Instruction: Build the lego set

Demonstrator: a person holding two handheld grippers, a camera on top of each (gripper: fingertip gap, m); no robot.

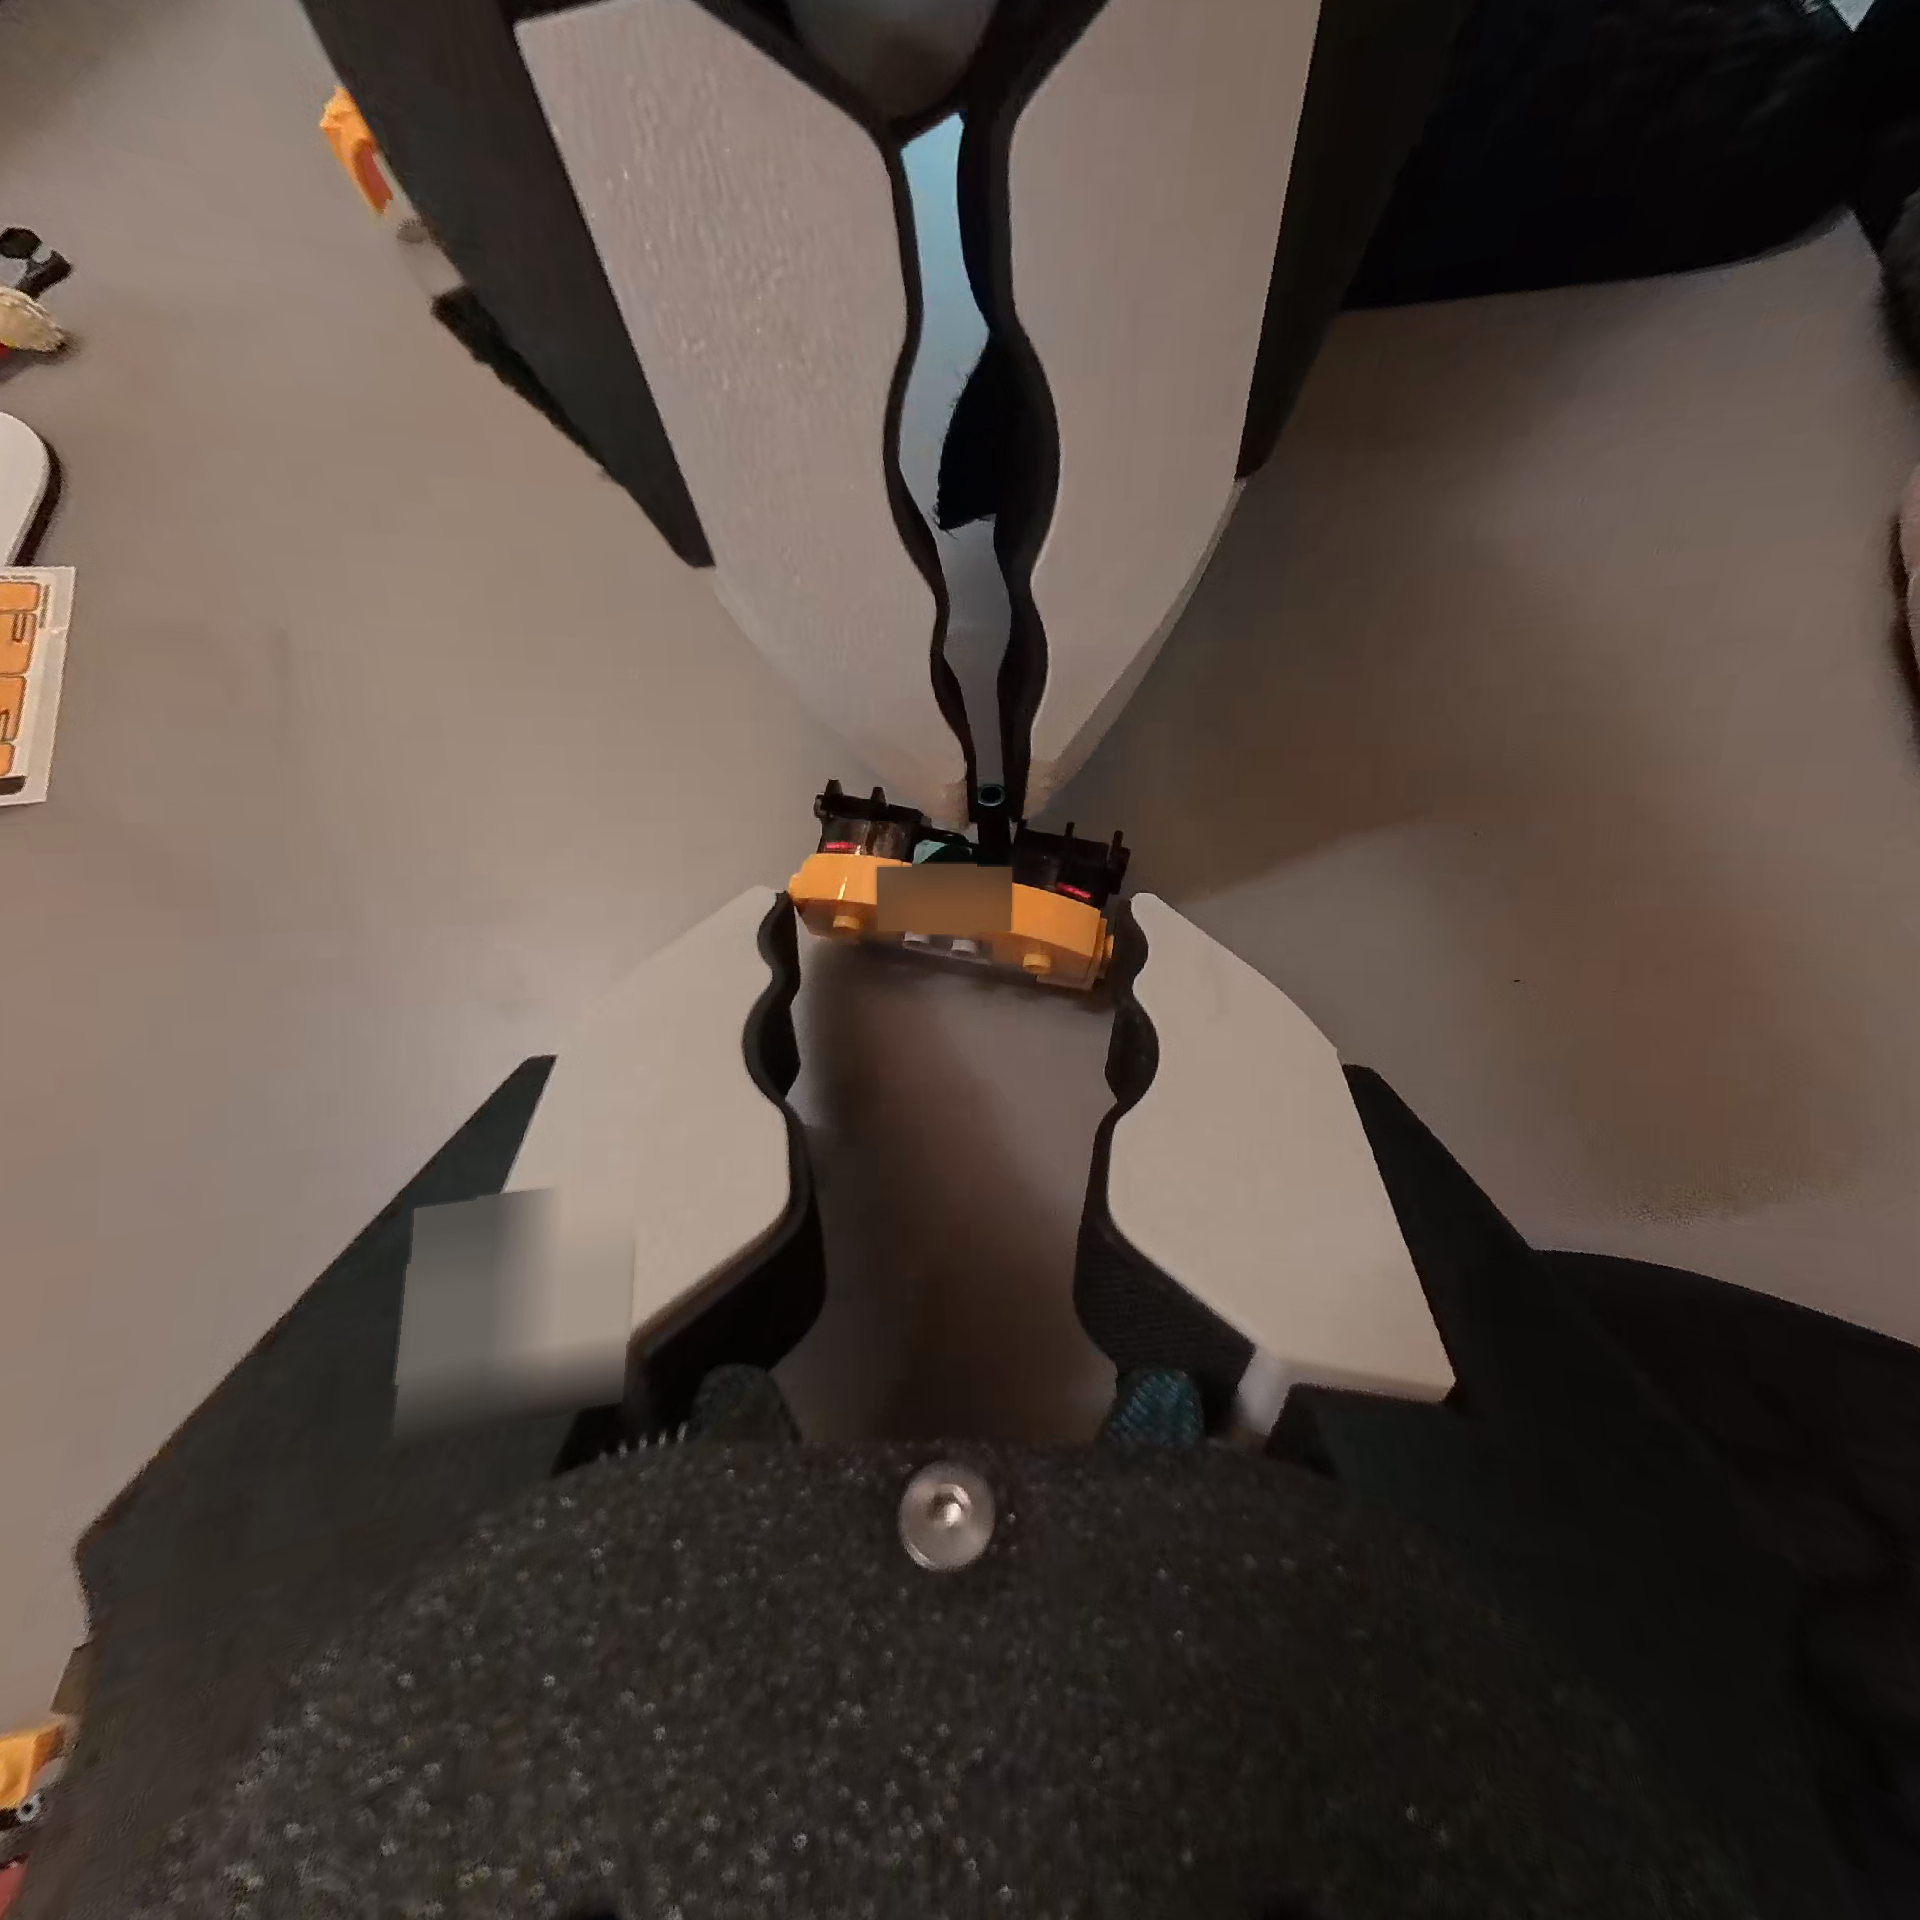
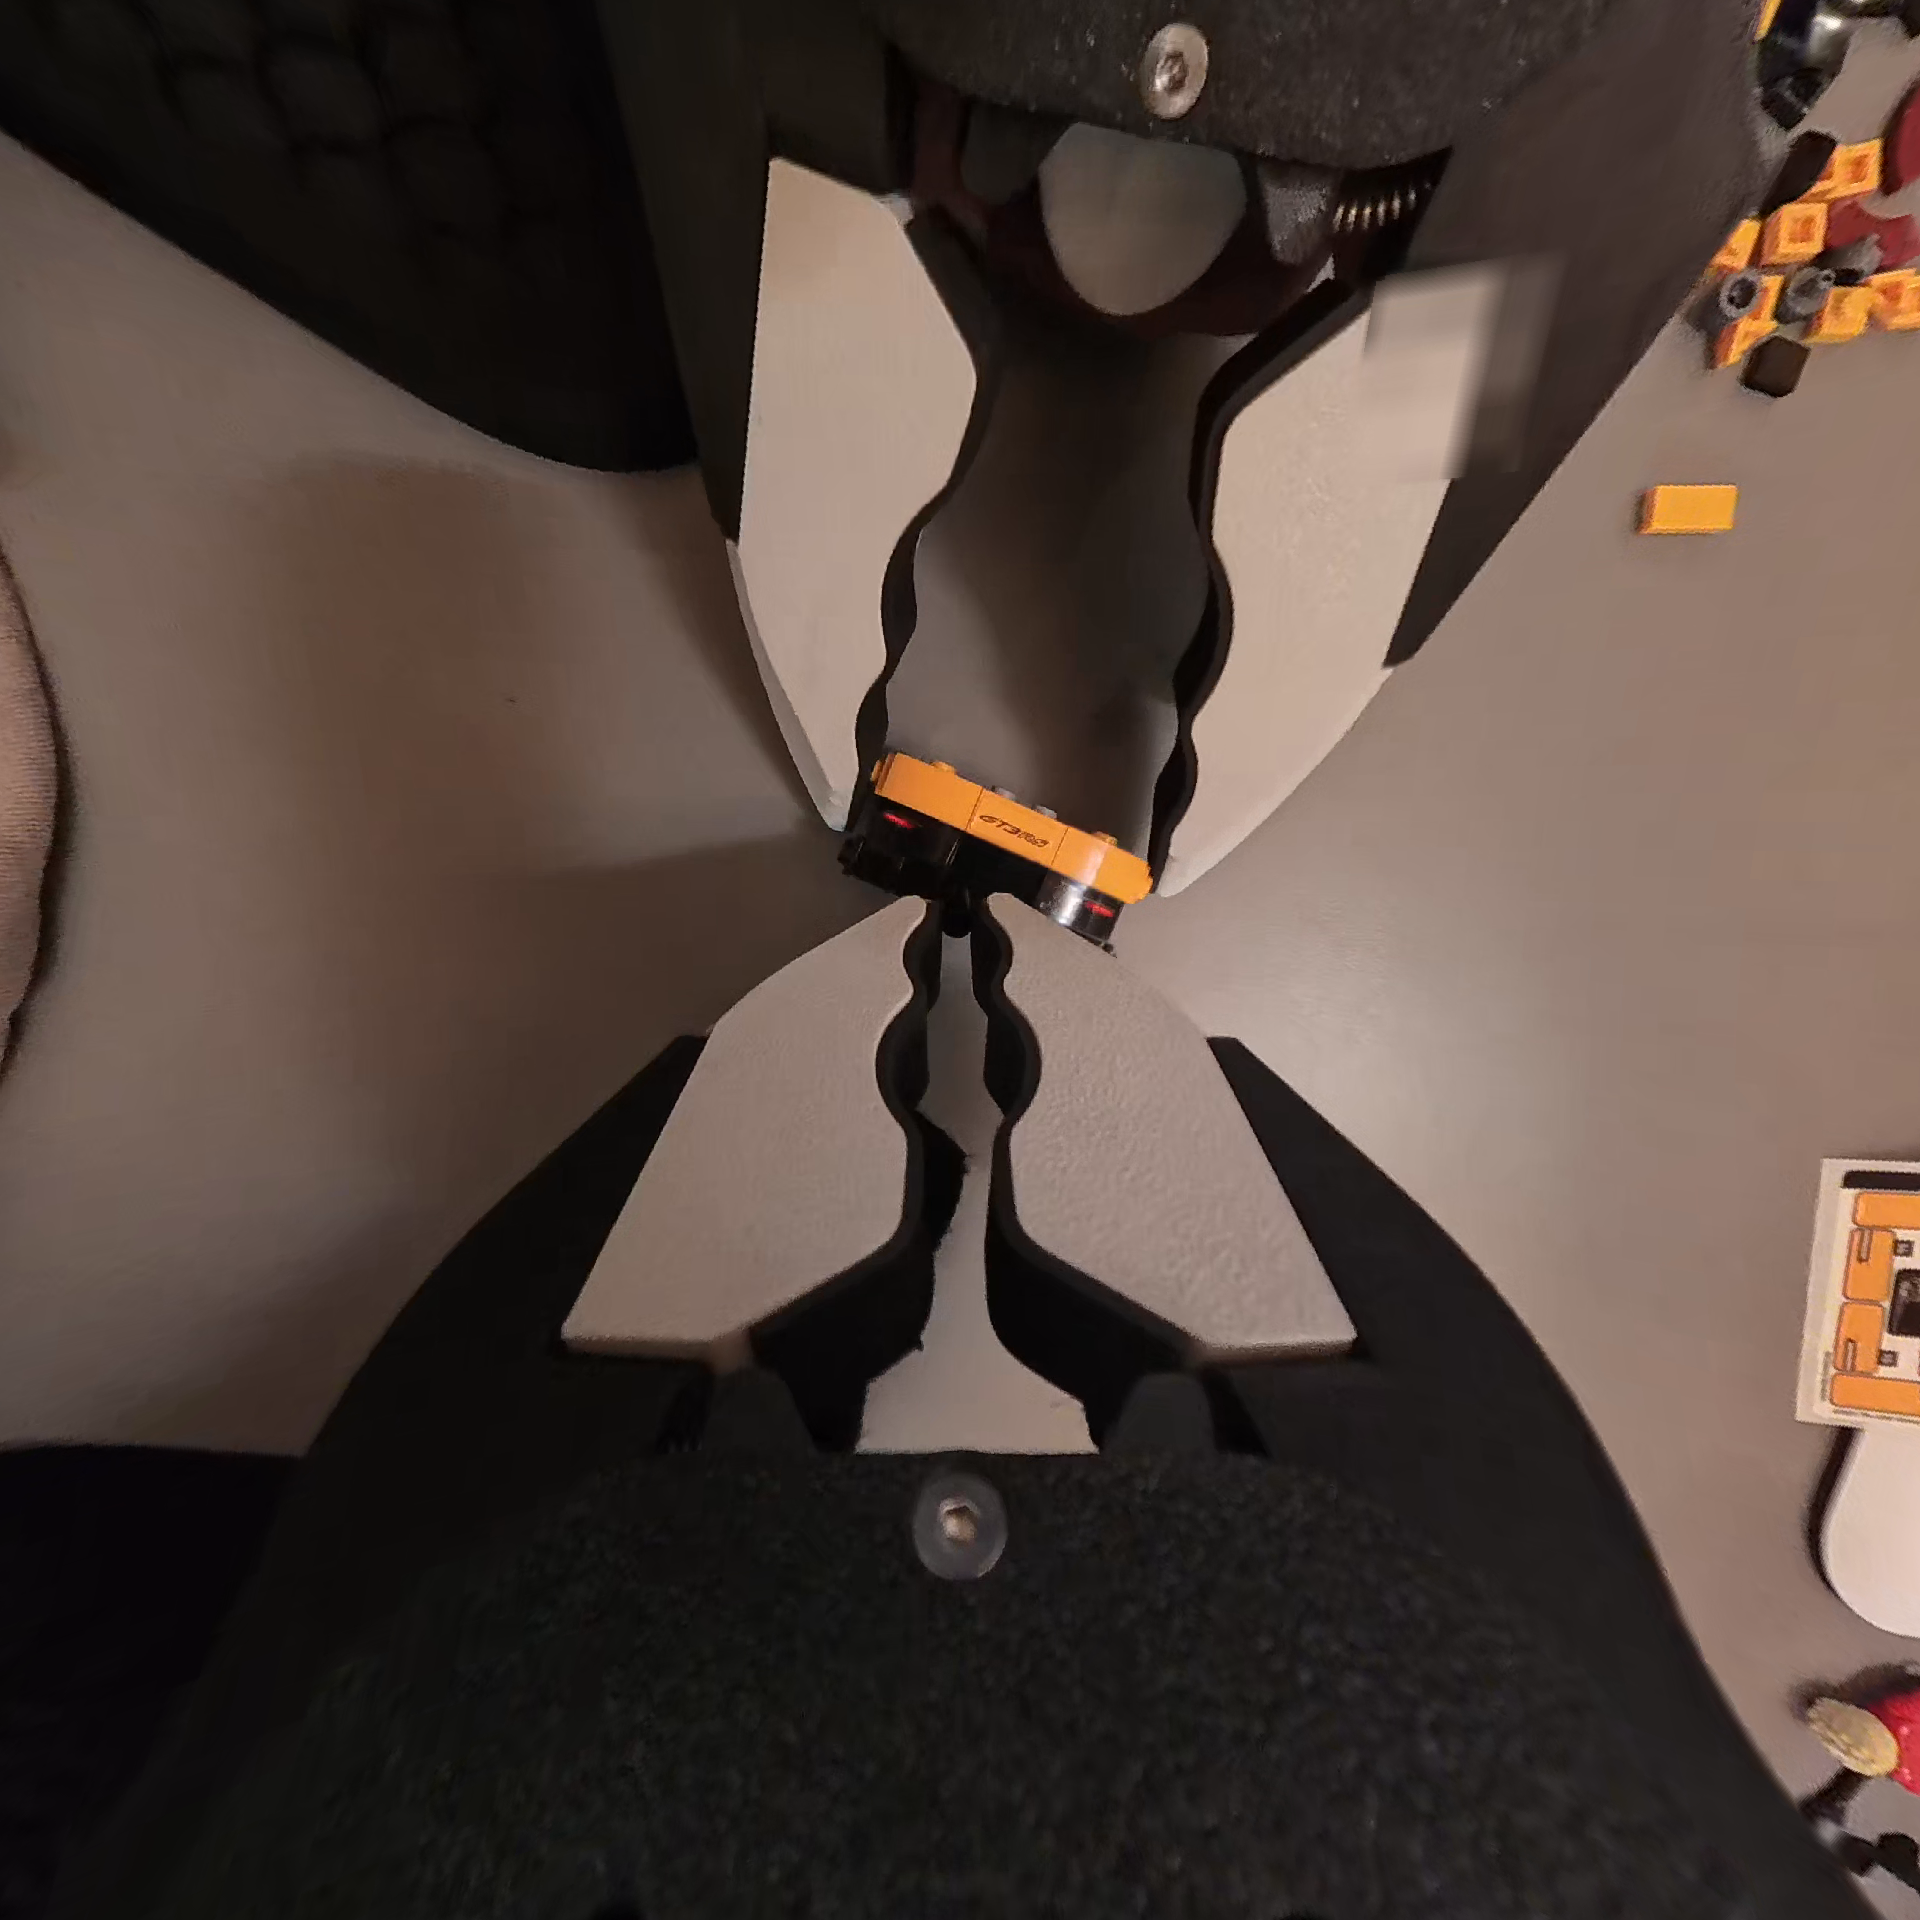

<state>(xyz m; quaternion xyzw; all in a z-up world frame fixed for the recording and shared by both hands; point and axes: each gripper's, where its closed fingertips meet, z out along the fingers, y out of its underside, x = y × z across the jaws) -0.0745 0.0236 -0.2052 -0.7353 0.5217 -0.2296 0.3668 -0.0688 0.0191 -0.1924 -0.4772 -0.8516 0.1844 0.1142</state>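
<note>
A small orange and black lego car part (image 1: 831,899) with dark round lights is held above the grey table. My left gripper (image 1: 945,925) is shut on its two ends. My right gripper (image 1: 995,792) comes in from the opposite side, shut on a thin black piece (image 1: 992,826) that touches the middle of the part's black side. In the right wrist view, my right gripper (image 2: 956,925) pinches that black piece (image 2: 954,920) against the part (image 2: 925,805), which the left gripper (image 2: 1003,847) holds from above.
A sticker sheet (image 2: 1870,1309) and a white flat object (image 2: 1870,1538) lie at the right. A heap of orange and dark loose pieces (image 2: 1808,260) sits at the top right, and a single orange tile (image 2: 1688,509) lies below it. Figure parts (image 2: 1870,1735) lie at the lower right. Only a small space, under 4 cm, lies between the two pairs of fingers.
</note>
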